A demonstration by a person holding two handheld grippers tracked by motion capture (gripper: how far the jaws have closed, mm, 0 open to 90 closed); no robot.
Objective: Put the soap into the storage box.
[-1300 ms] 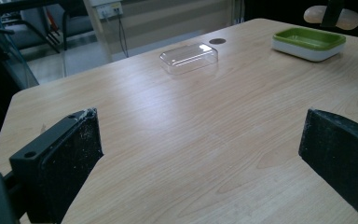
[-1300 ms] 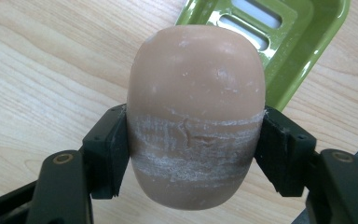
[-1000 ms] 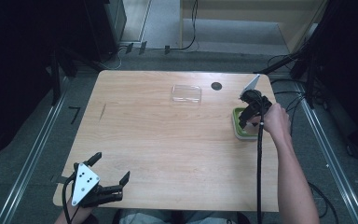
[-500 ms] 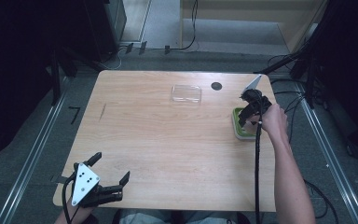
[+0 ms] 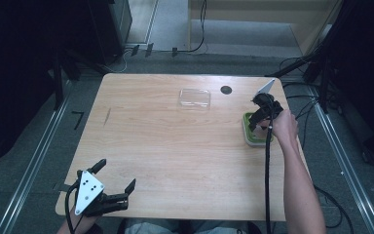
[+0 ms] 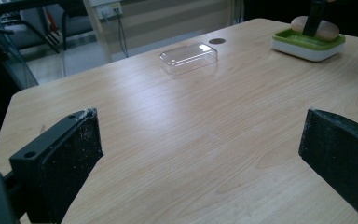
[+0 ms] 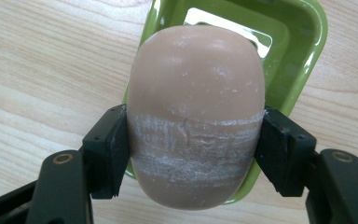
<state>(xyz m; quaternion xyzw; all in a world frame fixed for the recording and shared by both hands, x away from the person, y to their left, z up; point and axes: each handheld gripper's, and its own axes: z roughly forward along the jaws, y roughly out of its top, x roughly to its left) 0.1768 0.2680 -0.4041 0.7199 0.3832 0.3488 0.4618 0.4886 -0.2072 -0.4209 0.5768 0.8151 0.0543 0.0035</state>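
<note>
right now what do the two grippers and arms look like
Each black two-jaw hand-held gripper, left and right, has flat, white-scuffed pads and a grey three-cornered plate; the left plate bears black dots. A black cable trails from the right one. Both forearms are bare.

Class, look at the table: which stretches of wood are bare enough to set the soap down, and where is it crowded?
Bare: the middle, between the clear lid and the left tool, and the far left corner. Crowded: the right edge, where the right tool grips the soap over the green dish.
</note>
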